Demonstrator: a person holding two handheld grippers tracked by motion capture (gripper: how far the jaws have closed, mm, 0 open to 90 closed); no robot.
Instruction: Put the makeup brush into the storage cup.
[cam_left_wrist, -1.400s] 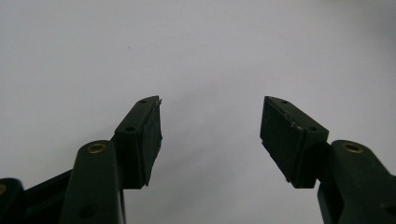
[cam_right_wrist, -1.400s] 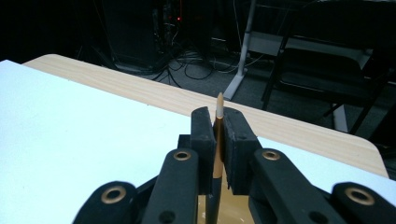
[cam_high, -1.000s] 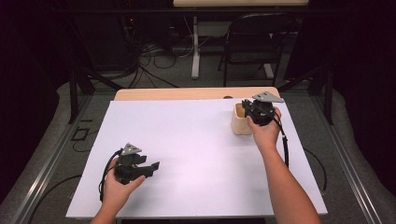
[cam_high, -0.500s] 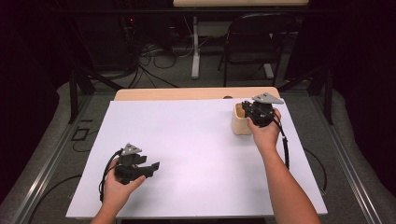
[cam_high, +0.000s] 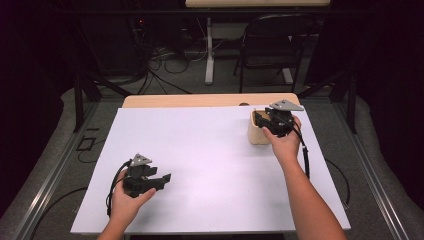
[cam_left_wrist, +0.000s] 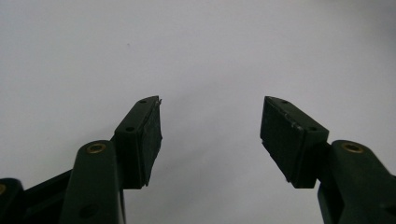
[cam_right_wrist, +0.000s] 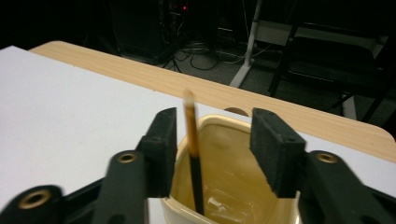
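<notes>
Right gripper view: right gripper (cam_right_wrist: 212, 144), jaws just opened, a blurred stick (cam_right_wrist: 192, 154) loose between them, its lower end inside a cream cup (cam_right_wrist: 233, 186). Cup stands at the counter's (cam_high: 200, 150) far right edge; chair (cam_high: 272, 45) and cables behind. Left gripper (cam_high: 165, 179), jaws apart and empty, low over bare counter. Cup bottom cut off.
</notes>
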